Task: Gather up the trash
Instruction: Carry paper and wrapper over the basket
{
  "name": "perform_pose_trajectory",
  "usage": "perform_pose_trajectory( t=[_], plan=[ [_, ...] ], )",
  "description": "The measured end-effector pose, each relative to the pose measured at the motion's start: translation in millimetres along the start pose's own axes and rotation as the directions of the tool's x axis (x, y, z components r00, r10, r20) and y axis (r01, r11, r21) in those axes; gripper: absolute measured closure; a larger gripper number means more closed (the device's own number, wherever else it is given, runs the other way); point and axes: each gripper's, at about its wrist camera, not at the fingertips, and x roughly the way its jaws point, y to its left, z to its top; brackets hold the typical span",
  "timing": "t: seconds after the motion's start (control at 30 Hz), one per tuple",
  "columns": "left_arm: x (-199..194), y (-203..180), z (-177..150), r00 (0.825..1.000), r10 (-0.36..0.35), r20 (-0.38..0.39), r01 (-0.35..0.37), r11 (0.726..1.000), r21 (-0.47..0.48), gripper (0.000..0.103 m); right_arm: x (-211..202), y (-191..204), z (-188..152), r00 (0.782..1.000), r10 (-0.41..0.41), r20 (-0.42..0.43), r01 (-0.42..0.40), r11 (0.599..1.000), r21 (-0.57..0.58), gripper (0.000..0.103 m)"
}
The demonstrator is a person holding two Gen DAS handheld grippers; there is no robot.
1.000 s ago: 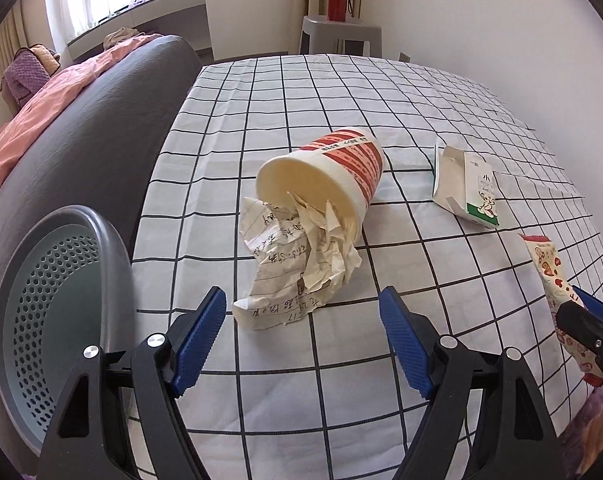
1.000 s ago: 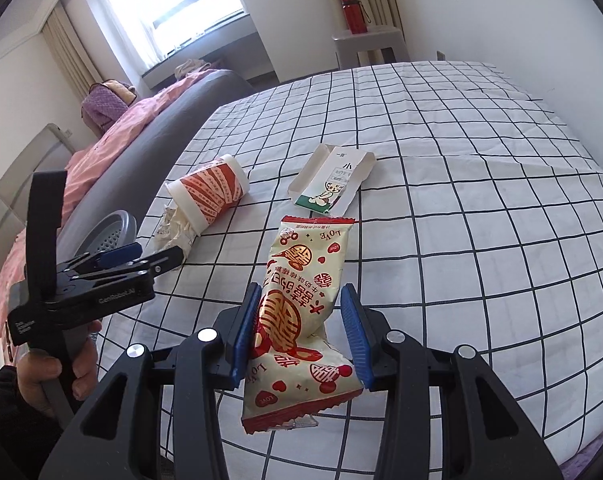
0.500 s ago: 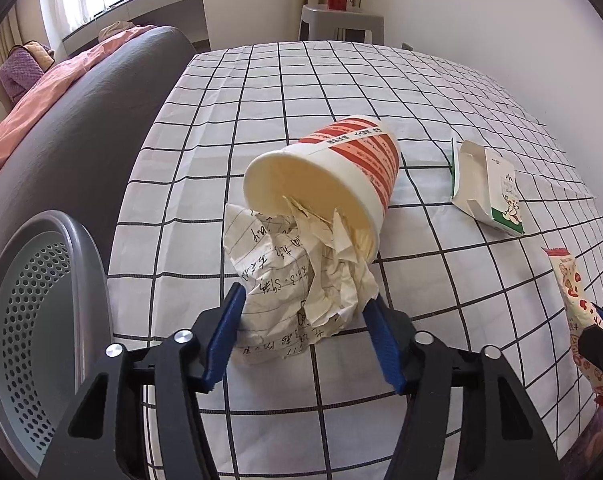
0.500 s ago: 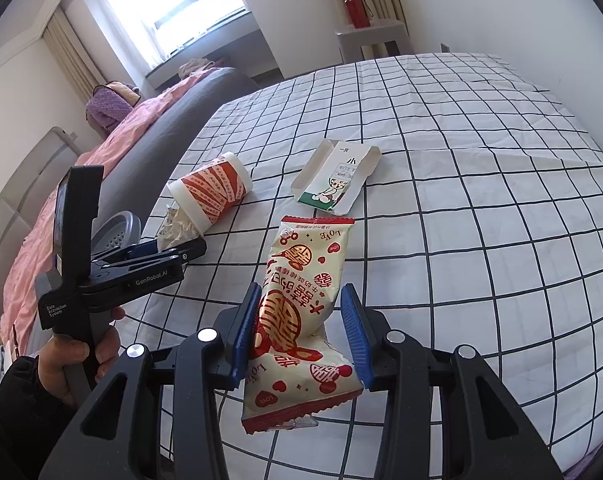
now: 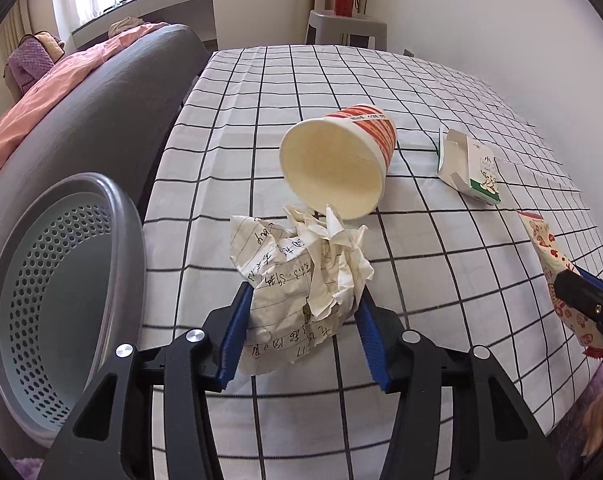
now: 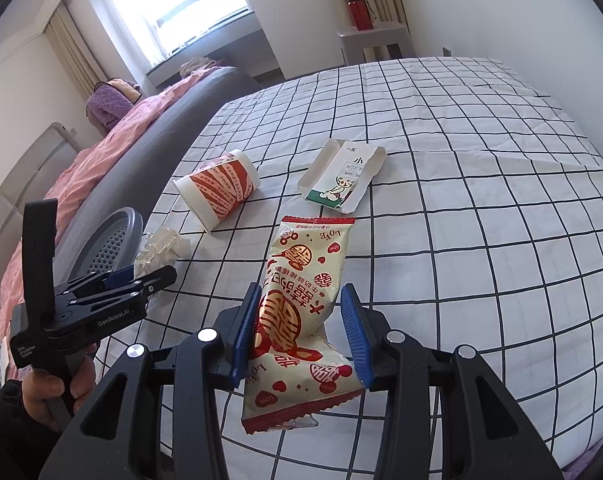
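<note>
Nearby, cup [image 5: 337, 160], carton [image 5: 471, 172], bin [image 5: 61, 292].

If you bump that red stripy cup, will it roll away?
Probably. The cup lies on its side on the checked cloth, and round things roll. It narrows toward its base, so it would likely curve, not go straight. It looks like empty paper, so even a light nudge should move it.

Bin [image 5: 61, 280]: lower rim cut off by left gripper body. Wrapper [image 5: 557, 276]: lower end hidden behind right gripper [image 5: 589, 304]. Paper [image 5: 301, 280] handwriting too crumpled to read; box [image 6: 341, 184] print too small.
</note>
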Motion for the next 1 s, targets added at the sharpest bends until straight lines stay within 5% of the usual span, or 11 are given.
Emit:
perform_pose_trajectory(
  t=[0.47,0.73,1.0],
  plan=[
    [-80.5,46.0,-22.3,0.990,0.034,0.136,-0.027,0.998,-0.052,0.054,-2.3,50.1,-3.2,1.000,-0.015,-0.014,0.014,0.996,-0.086,0.063],
    [-124.3,100.7,-19.7,0.970,0.100,0.224,-0.080,0.992,-0.097,0.054,2.2,120.6,13.5,0.999,0.039,0.007,-0.037,0.980,-0.196,0.063],
    [-133.4,159.5,-20.8,0.960,0.171,0.222,-0.135,0.976,-0.168,0.054,20.6,189.7,29.1,0.993,0.117,0.006,-0.110,0.951,-0.289,0.063]
  ],
)
